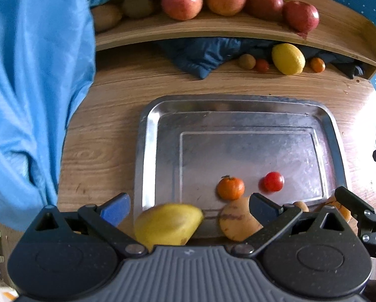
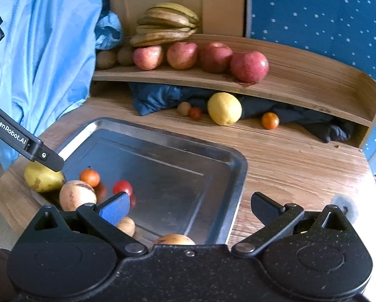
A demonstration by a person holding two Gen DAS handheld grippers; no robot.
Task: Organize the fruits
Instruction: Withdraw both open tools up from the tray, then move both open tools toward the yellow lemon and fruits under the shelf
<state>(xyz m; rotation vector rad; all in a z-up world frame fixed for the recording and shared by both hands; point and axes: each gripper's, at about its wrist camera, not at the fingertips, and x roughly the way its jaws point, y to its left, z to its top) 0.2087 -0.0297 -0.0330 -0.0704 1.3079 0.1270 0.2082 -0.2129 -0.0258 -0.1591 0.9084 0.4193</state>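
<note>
A steel tray (image 1: 147, 136) lies on the wooden table. At its near end sit a mandarin (image 1: 230, 188), a cherry tomato (image 1: 273, 181) and a tan round fruit (image 1: 235, 220). My left gripper (image 1: 189, 210) is open above the tray's near left corner. A blurred yellow pear (image 1: 168, 224) lies between its fingers, touching neither. In the right wrist view the pear (image 2: 43, 176) rests at the tray's (image 2: 238, 176) left rim. My right gripper (image 2: 190, 209) is open over the near right part, holding nothing. Two more tan fruits (image 2: 126, 225) (image 2: 175, 239) lie just below it.
A curved wooden shelf (image 2: 313, 83) at the back carries several apples (image 2: 248, 65), bananas (image 2: 165, 25) and kiwis (image 2: 106, 59). Under it lie a lemon (image 2: 224, 108), a small brown fruit (image 2: 183, 108), a tomato (image 2: 195, 112), a mandarin (image 2: 270, 120) and dark cloth (image 2: 157, 95). Blue fabric (image 1: 32, 88) hangs at left.
</note>
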